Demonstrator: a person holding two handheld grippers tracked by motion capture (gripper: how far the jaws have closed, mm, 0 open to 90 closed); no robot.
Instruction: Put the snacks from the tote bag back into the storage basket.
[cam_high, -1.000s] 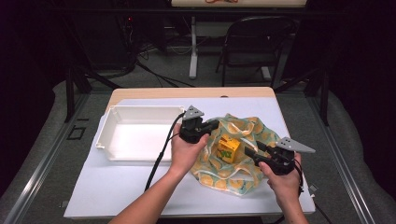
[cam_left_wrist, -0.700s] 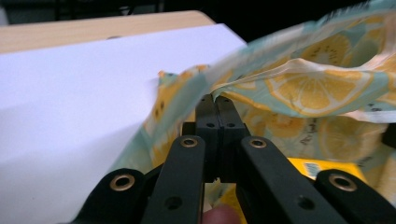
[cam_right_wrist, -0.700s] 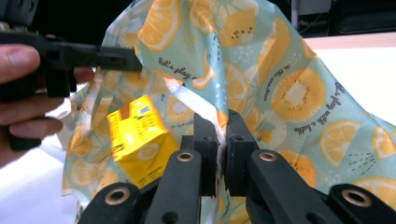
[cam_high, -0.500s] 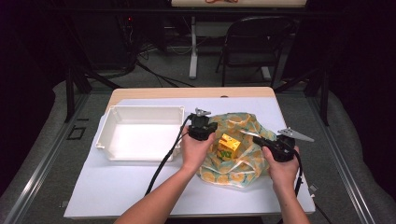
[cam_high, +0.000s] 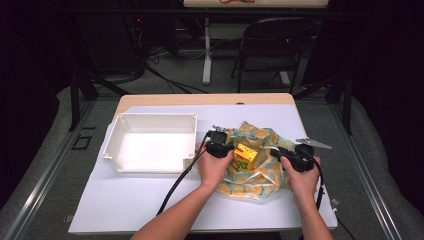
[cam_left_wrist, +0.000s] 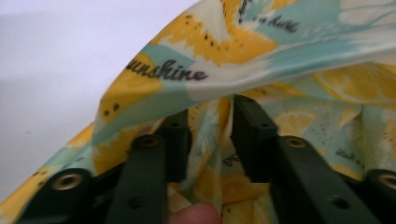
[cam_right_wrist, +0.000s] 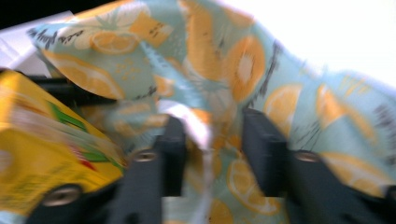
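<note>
On the table, both grippers — left (cam_high: 226, 145), right (cam_high: 281, 156) — have just been opening; loose cloth (cam_high: 260, 172) folds sit between their parted jaws. A yellow box (cam_high: 245, 156) rests on the cloth between them, a white tray (cam_high: 150, 165) just left.

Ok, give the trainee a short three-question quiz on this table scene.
1. True or false: the yellow carton sits inside the white tray.
2. What fruit is printed on the cloth?
A lemons
B cherries
C grapes
3. In the left claw view, what lies between its open jaws?

Key:
1. False. It sits on the cloth, right of the tray.
2. A
3. A fold of the cloth, with gaps to both pads.
</note>
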